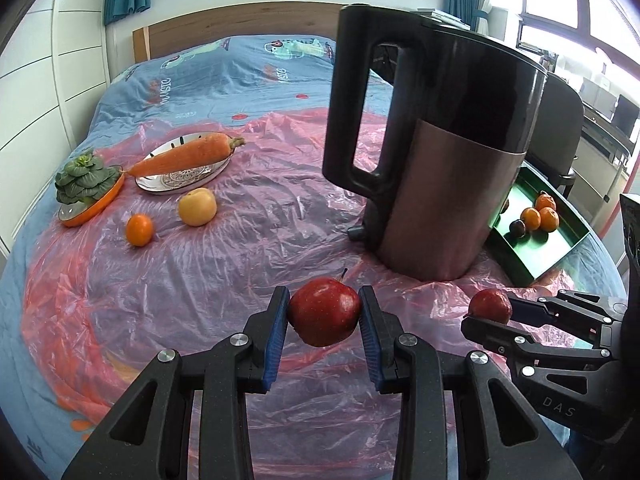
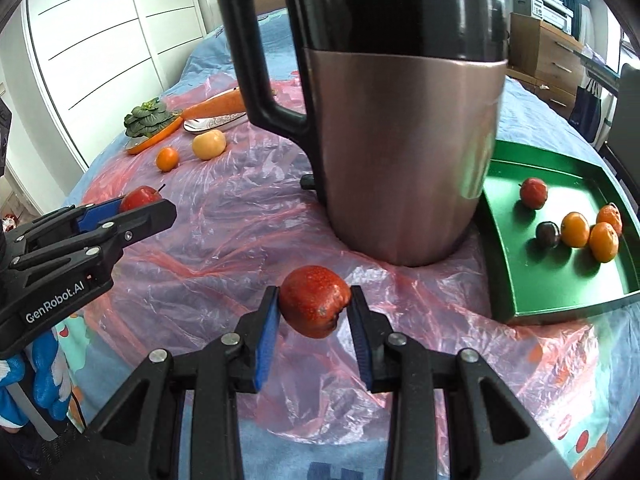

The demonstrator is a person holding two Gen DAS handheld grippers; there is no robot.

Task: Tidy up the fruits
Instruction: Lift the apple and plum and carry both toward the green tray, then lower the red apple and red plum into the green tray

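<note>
My left gripper (image 1: 324,316) pinches a glossy red apple (image 1: 324,311), stem up, clear of the bed. My right gripper (image 2: 314,306) clamps a smaller, duller red fruit (image 2: 315,301) the same way. Both loads hang above the pink plastic sheet (image 1: 224,248) near the bed's front edge. The green tray (image 2: 560,280), already holding a red fruit, a dark plum and three oranges, lies ahead and to the right, at the bed's right edge. I judge the right gripper nearer to it. The tall kettle (image 1: 436,140) stands between the left gripper and the tray, so that apple must go around it. "GenRobot.AI" reads on the left gripper's body, "DAS" on the right's. An orange (image 1: 139,230) and a yellow fruit (image 1: 197,207) wait far left.
</note>
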